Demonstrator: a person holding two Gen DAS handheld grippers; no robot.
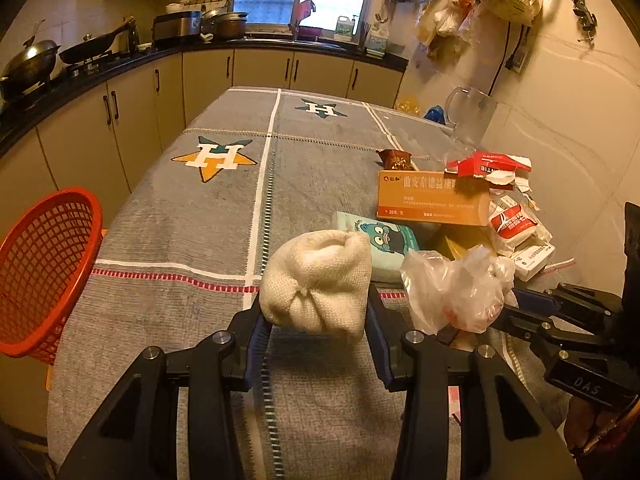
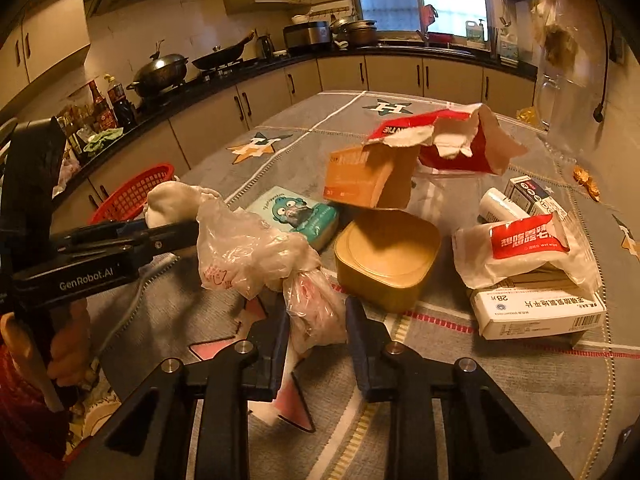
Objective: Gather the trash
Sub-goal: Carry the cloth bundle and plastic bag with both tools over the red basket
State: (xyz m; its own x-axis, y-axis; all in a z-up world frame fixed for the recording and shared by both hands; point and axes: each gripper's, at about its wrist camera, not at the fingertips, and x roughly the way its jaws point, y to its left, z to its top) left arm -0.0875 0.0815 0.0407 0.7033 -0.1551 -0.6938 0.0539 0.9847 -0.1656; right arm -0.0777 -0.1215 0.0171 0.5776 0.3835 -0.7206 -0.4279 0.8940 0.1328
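Kitchen, grey star-print tablecloth (image 1: pixel 180 216) over the table, counters and pans behind; left wrist view: left gripper (image 1: pixel 316 312) clenched on a white woven cloth bundle (image 1: pixel 316 280), lifted off the cloth; red plastic mesh basket (image 1: pixel 44 272) sits at the table's left edge, and what shows of its inside looks bare, so I'd say collection has barely started; right gripper (image 1: pixel 472 326) comes in from the right with a crumpled clear plastic bag (image 1: pixel 452 288) in its tips; right wrist view: that bag hangs between the right gripper's pads (image 2: pixel 280 332), pinched, no earlier shot to say more; left on the table: orange cardboard box (image 2: pixel 360 176), torn red-and-white paper carton (image 2: pixel 452 140), gold rectangular tin (image 2: pixel 384 256), teal cartoon tissue pack (image 2: pixel 296 212), red-label wet-wipe pouch (image 2: pixel 520 248), white medicine box (image 2: pixel 536 312); most of the pile is yet to go, my read.
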